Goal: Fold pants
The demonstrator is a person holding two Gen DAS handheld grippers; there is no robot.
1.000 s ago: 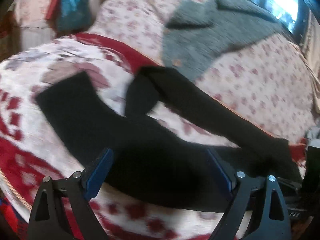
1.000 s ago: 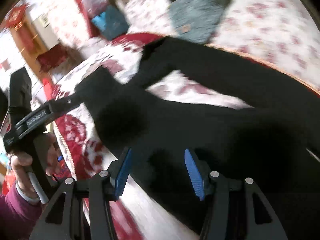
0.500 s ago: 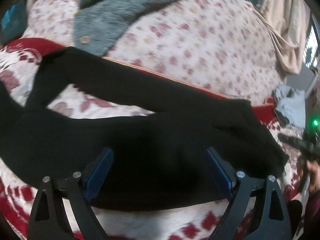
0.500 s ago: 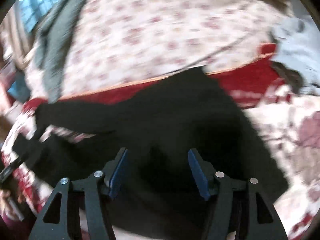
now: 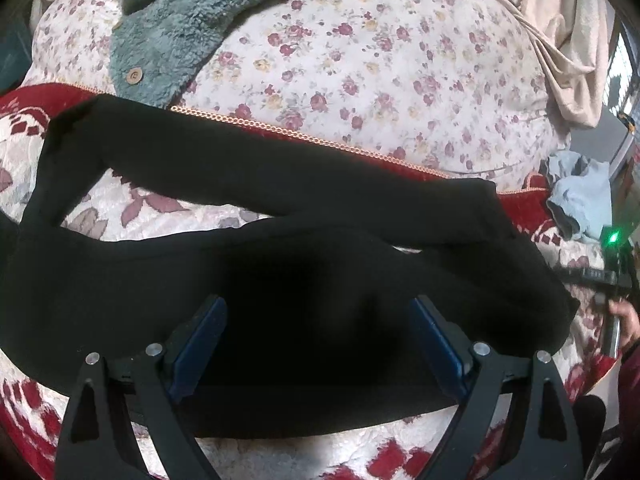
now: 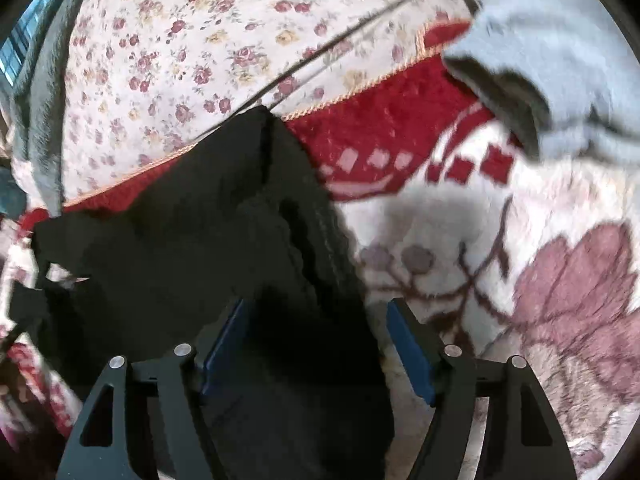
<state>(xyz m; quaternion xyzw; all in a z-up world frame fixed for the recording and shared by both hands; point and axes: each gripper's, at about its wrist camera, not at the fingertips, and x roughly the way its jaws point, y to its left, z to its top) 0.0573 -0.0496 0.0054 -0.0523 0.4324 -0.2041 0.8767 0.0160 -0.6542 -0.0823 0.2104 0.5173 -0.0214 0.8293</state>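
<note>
I have the black pants [image 5: 304,288] lying across the red-and-white blanket [image 5: 168,216], legs still splayed, both the left gripper [image 5: 318,344] and right gripper [image 6: 316,344] spread wide and empty, its jaws just opened, so next I grab the waistband end

One pair of black pants [image 5: 280,288], two legs spread apart. Two grippers: left gripper [image 5: 318,344] and right gripper [image 6: 316,350], two blue pads [image 5: 200,344] on each. One red-and-white blanket [image 5: 132,216]. One floral quilt [image 5: 360,64]. One teal fleece garment [image 5: 176,28] with one round button [image 5: 135,76] showing. One pale blue cloth [image 6: 560,40]. One beige fabric [image 5: 568,40].
</note>
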